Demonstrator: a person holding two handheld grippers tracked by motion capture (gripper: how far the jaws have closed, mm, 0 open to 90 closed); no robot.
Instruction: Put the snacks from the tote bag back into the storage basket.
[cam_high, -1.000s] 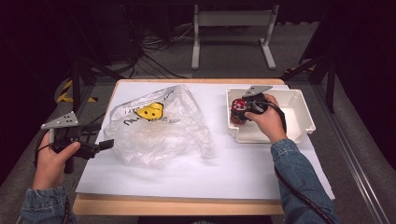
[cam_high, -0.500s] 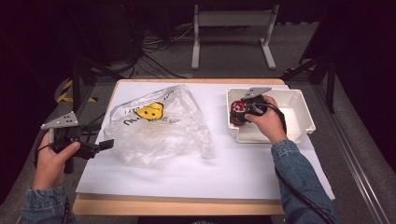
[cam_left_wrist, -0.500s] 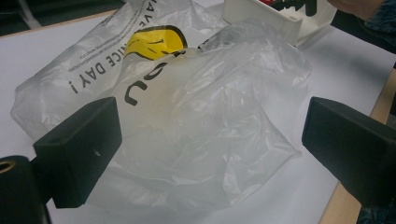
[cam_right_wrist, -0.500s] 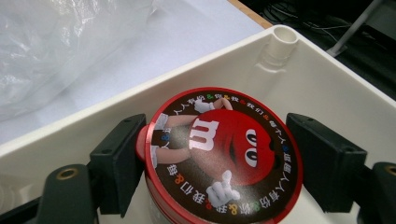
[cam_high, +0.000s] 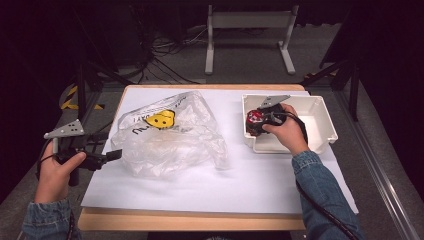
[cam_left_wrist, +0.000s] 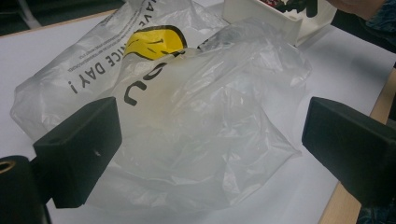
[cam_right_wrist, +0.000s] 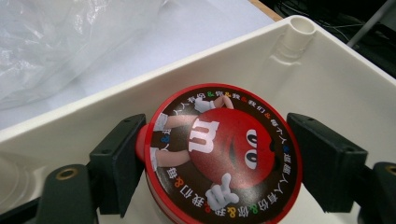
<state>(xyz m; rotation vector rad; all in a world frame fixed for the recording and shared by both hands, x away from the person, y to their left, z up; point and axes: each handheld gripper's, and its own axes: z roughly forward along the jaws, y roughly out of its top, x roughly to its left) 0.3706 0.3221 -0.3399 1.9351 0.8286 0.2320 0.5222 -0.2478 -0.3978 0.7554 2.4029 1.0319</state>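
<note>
Right gripper (cam_right_wrist: 212, 158) inside the white rectangular plastic bin (cam_high: 320, 107) near the worktop's far right corner, jaws set against opposite sides of a round red-lidded candy tub (cam_right_wrist: 222, 156) printed with a red cartoon figure; contact plain on one side, apparent on the other, so judged clamped on the tub. Tub low in the bin, close to the wall facing the worktop's centre. Left gripper (cam_left_wrist: 210, 154) at the left edge, jaws wide apart and empty, aimed at the crumpled clear plastic bag with a yellow smiley print (cam_high: 165, 132) lying left of centre on the white paper sheet (cam_high: 250, 185).

Risks, as judged:
- Curved, smooth tub side: slip or twist out on lifting if grip sits off-centre.
- Tub close to bin wall: snag on the rim, dragging the bin.
- Bag mouth limp and unheld: tub likely to push the film aside rather than enter.
</note>
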